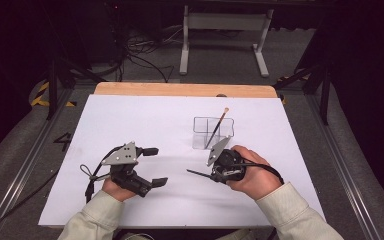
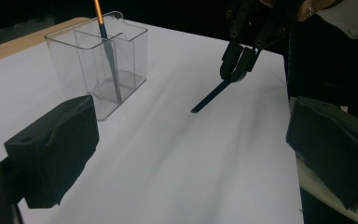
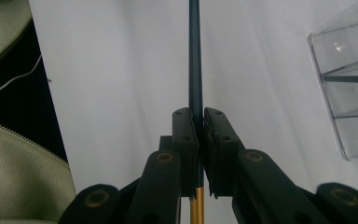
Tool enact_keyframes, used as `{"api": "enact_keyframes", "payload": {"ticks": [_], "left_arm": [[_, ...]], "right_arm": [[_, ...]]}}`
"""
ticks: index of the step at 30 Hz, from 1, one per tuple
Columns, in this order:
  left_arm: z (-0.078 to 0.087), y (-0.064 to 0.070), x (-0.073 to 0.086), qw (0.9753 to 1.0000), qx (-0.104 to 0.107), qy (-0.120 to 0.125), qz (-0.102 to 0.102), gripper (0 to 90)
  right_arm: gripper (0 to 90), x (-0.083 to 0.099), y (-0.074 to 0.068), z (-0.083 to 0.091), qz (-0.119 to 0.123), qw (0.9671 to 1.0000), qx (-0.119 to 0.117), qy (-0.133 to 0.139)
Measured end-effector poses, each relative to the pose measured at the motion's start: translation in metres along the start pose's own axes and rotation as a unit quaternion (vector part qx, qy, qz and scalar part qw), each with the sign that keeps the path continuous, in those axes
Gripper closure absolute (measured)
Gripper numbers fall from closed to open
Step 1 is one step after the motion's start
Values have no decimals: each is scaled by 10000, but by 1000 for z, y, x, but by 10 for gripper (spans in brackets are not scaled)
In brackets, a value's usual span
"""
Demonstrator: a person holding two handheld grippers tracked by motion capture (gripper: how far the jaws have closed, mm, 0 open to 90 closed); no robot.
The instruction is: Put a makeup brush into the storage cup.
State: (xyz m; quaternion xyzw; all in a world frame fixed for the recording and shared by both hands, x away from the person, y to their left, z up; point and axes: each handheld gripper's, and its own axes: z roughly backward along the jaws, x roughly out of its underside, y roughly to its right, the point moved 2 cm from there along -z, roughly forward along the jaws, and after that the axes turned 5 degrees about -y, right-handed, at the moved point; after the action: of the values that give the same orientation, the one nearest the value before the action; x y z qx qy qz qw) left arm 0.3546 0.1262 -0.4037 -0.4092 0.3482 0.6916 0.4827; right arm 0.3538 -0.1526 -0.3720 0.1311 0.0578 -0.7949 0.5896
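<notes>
White paper covers the surface (image 1: pixel 130 115). Right tongs (image 3: pixel 198 135) are clenched on a dark brush (image 3: pixel 195 56), held low near the clear holder (image 1: pixel 212 133), where another brush (image 1: pixel 218 127) already stands. Left tongs (image 1: pixel 155 166) are released and grasp nothing. Next move, I think: lift, turn the brush upright, lower it into a compartment.

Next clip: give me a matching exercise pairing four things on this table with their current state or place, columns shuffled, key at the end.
Things
1. left gripper
2. right gripper
3. clear plastic divided holder
4. dark blue thin brush with a gold ferrule

States
A. clamped between two shut jaws
B. jaws spread apart, nothing between them
C. stands on the white sheet with another orange-handled brush leaning inside
D. shut on a thin handle

Pairs: 1-B, 2-D, 3-C, 4-A
</notes>
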Motion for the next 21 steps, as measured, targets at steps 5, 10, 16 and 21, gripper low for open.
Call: {"api": "enact_keyframes", "payload": {"ticks": [5, 10, 16, 21], "left_arm": [[-3, 1, -1, 10000, 36, -45, -51, 39], [-8, 4, -3, 9998, 60, -125, -125, 50], [-11, 6, -5, 9996, 177, -136, -166, 74], [-13, 6, -5, 9993, 285, -138, -200, 111]], "right_arm": [[836, -5, -2, 3, 183, 9998, -76, 32], [836, -10, -5, 6, 341, 9993, -159, 57], [836, -16, -8, 9, 569, 9981, -207, 106], [836, -20, -11, 10, 663, 9974, -259, 108]]}}
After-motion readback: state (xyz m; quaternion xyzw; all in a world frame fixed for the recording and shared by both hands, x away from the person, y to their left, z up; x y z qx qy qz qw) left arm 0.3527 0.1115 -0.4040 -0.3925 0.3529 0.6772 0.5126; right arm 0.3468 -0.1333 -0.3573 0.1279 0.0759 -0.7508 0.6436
